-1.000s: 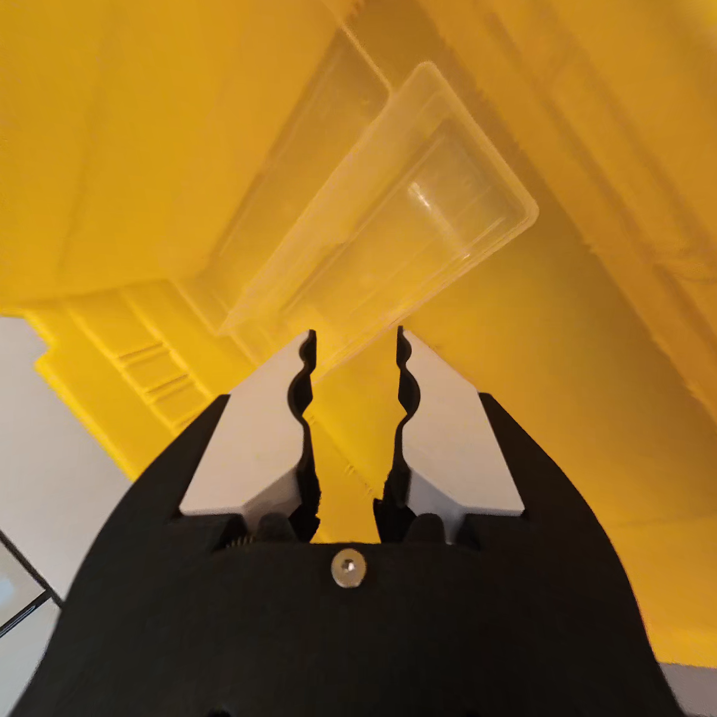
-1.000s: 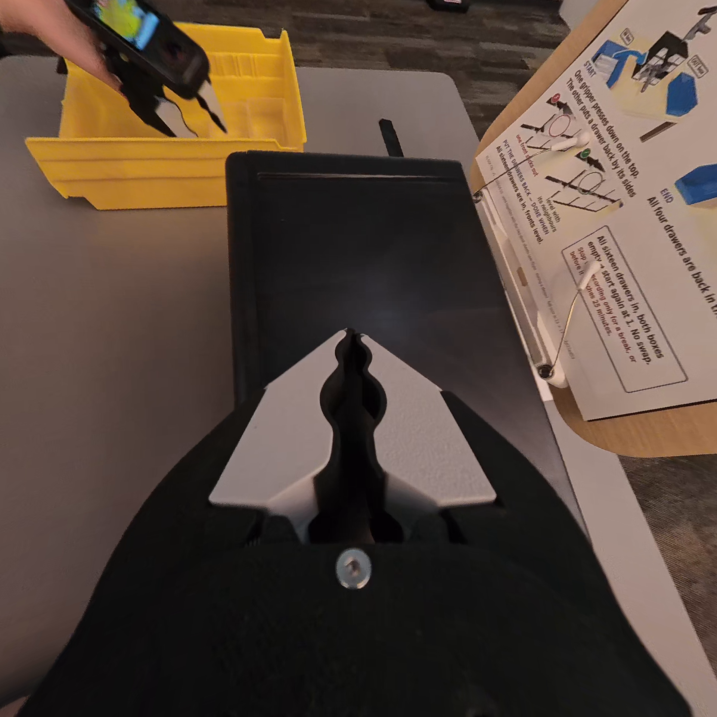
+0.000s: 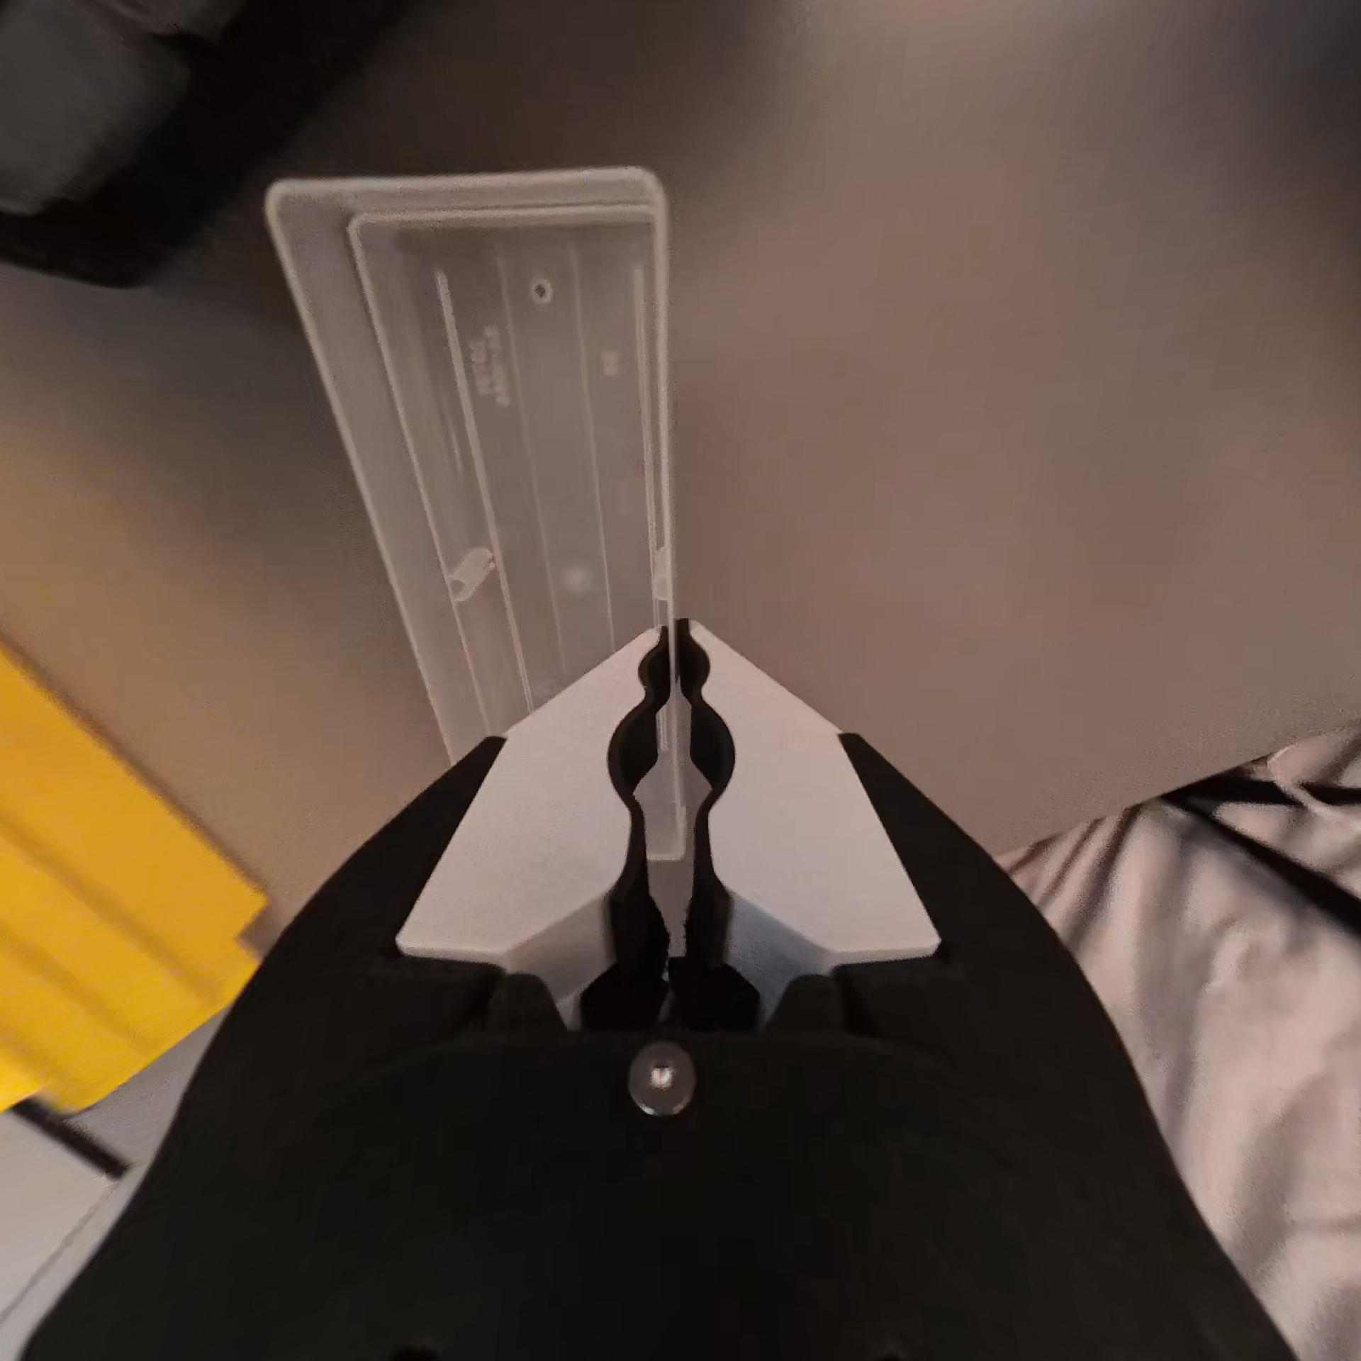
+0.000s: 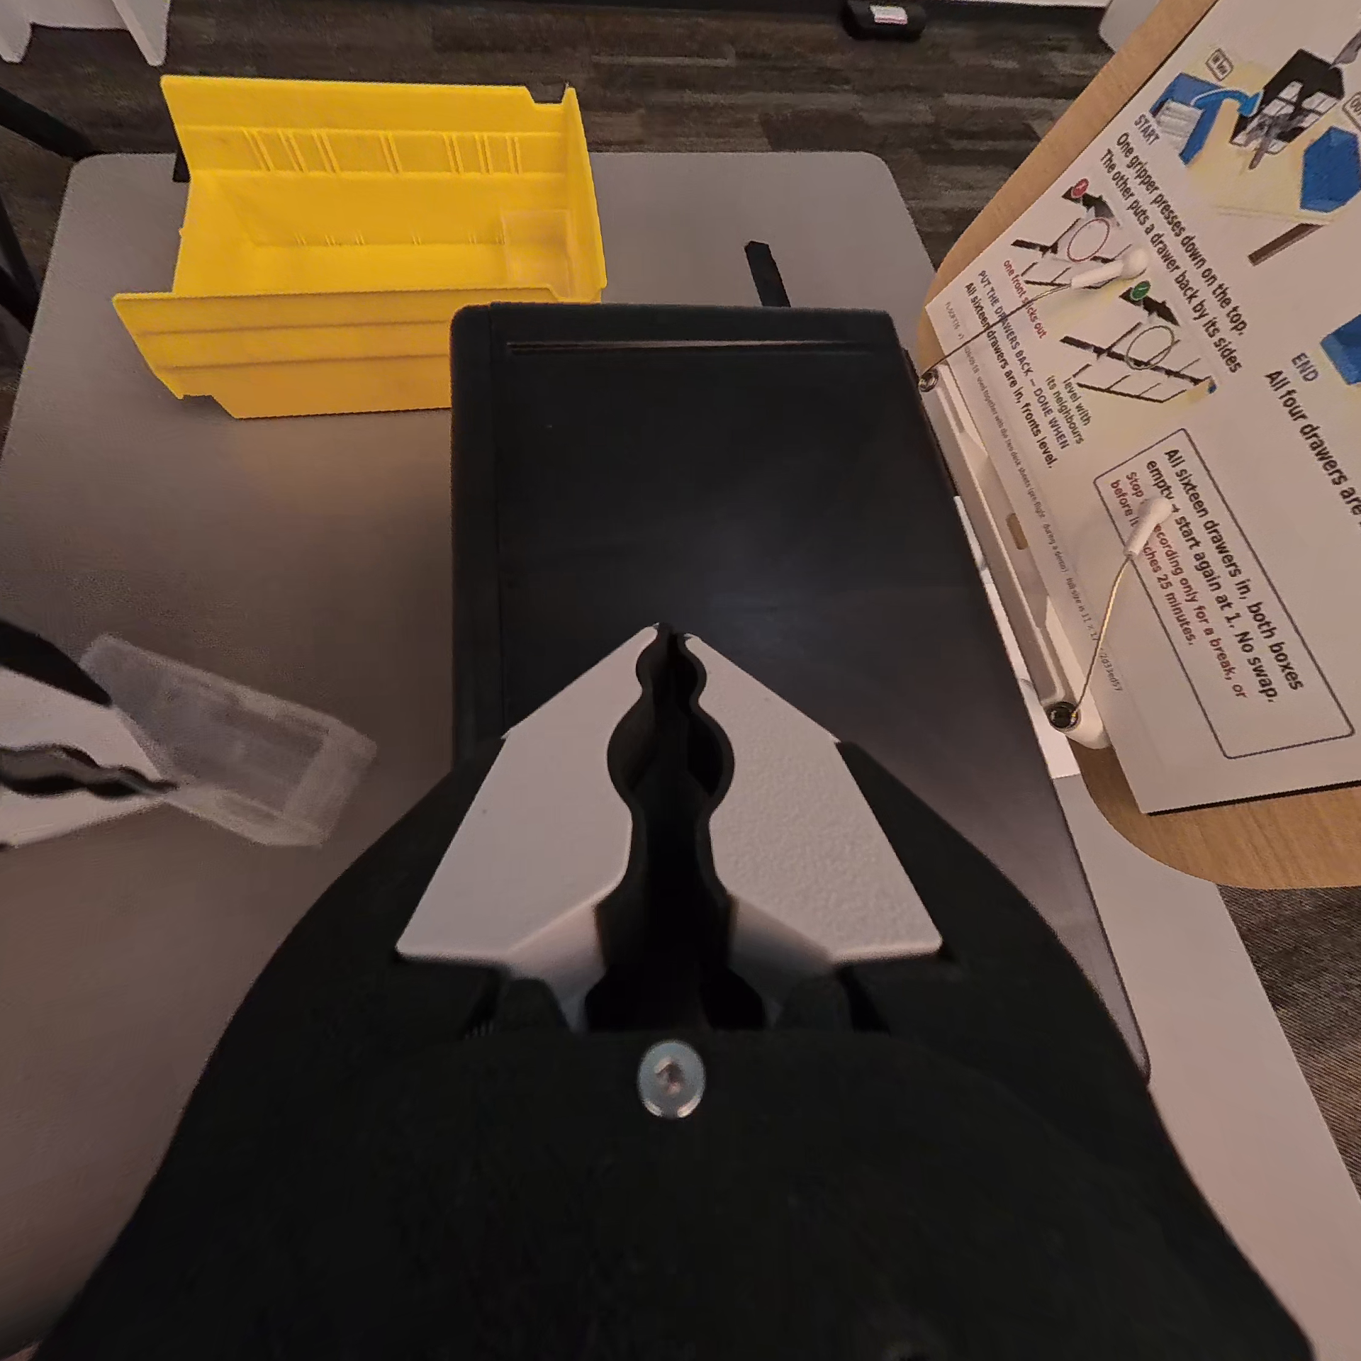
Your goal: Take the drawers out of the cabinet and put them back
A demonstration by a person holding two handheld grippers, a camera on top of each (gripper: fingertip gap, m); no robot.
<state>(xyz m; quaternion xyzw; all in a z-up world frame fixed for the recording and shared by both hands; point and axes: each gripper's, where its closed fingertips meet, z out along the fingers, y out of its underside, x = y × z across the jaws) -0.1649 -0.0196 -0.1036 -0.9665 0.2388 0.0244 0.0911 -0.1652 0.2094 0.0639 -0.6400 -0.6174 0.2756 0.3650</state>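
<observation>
A grey tabletop is filling most of the right wrist view, with dark wood-look flooring running along the top edge of the frame. The black cabinet is lying at centre, and the right gripper is sitting over its top with its jaws pressed together on nothing. A yellow bin is standing at upper left, holding one clear drawer in its right corner. A wooden board carrying a printed instruction sheet is leaning in at the right edge. In the left wrist view, the left gripper is pinching the side wall of a clear drawer above the tabletop, with grey fabric showing at lower right.
</observation>
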